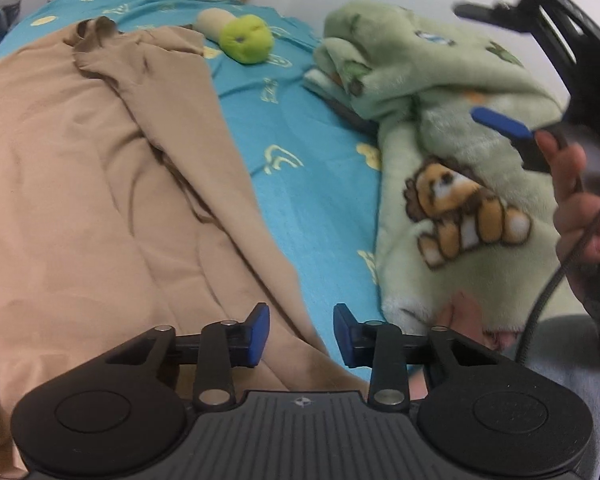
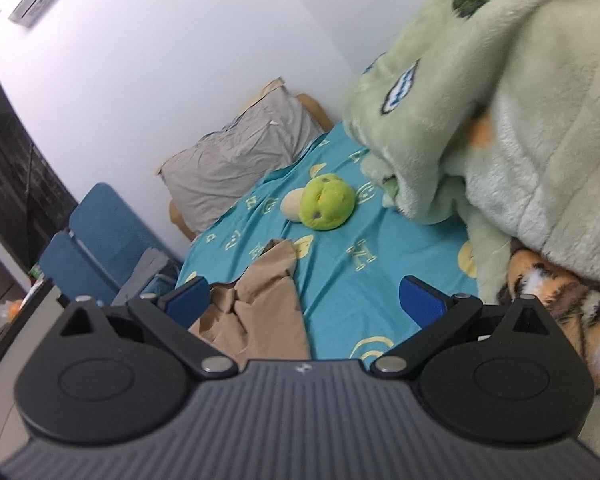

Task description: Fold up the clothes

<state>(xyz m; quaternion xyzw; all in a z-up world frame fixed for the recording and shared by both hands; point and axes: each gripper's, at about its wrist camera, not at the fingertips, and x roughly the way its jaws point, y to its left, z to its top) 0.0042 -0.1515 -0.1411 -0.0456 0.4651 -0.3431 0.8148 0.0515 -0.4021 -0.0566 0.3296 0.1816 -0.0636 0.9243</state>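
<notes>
A tan garment (image 1: pixel 100 184) lies spread on the blue bedsheet (image 1: pixel 300 176), filling the left of the left wrist view; part of it shows in the right wrist view (image 2: pixel 256 320). My left gripper (image 1: pixel 301 334) is open and empty, just above the garment's right hem. My right gripper (image 2: pixel 304 304) is open and empty, held above the bed over the garment's end. It also shows in the left wrist view (image 1: pixel 500 124) at the right, held in a hand above the green blanket.
A green fleece blanket (image 1: pixel 440 160) with cartoon prints is bunched on the bed's right side. A green and cream plush toy (image 1: pixel 246 38) lies near the far end. A grey pillow (image 2: pixel 240 156) leans on the wall. Blue chairs (image 2: pixel 96 240) stand beside the bed.
</notes>
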